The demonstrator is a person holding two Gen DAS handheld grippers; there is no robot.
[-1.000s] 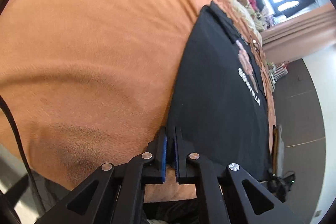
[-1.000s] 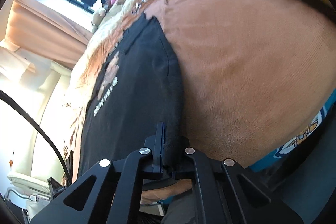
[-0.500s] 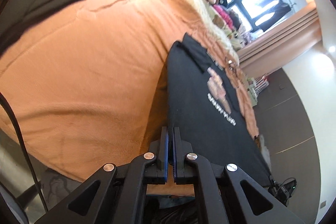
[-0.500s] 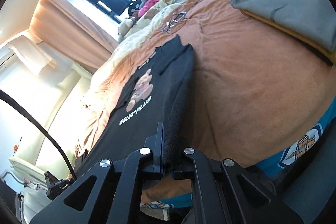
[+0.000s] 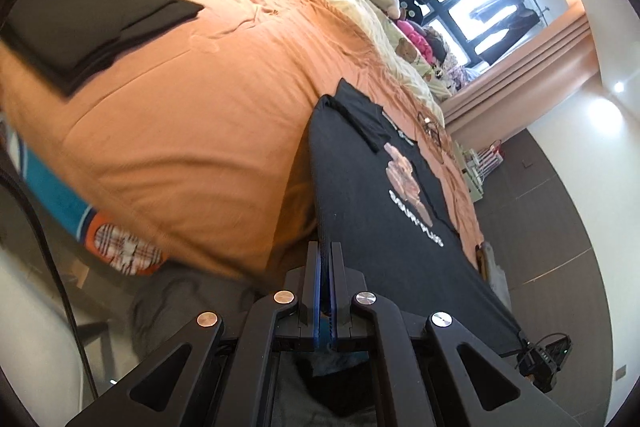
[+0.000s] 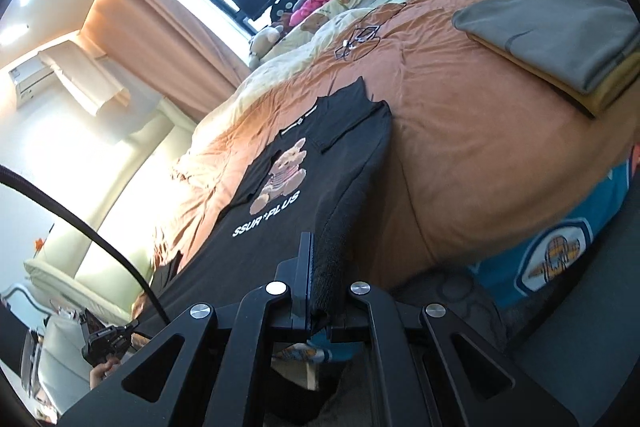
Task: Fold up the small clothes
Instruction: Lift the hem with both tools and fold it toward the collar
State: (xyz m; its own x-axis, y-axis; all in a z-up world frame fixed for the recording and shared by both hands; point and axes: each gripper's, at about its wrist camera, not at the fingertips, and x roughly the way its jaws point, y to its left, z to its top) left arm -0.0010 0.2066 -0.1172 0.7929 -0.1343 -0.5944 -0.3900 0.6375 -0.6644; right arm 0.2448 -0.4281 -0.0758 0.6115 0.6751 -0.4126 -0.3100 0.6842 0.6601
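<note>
A black T-shirt (image 5: 372, 211) with a bear print lies lengthwise on the orange bed cover (image 5: 192, 131), both sleeves folded in. Its near hem is lifted off the bed and stretched between my two grippers. My left gripper (image 5: 325, 247) is shut on one hem corner, with a thin edge of cloth between the blue pads. My right gripper (image 6: 322, 247) is shut on the other hem corner of the T-shirt (image 6: 288, 211), where a thicker bunch of fabric stands between its fingers. Each gripper shows in the other's view, the right gripper (image 5: 544, 355) and the left gripper (image 6: 104, 347).
A folded stack of black clothes (image 5: 92, 23) lies to the left on the bed, and a folded grey garment (image 6: 560, 31) over a yellow one to the right. A tangle of thin cable (image 6: 360, 39) and plush toys (image 6: 264, 41) sit near the window. A teal sheet (image 6: 560, 251) hangs at the bed's near edge.
Both grippers have risen and drawn back from the bed, keeping their hold on the hem. The shirt's near end has come up off the cover and is pulled taut.
</note>
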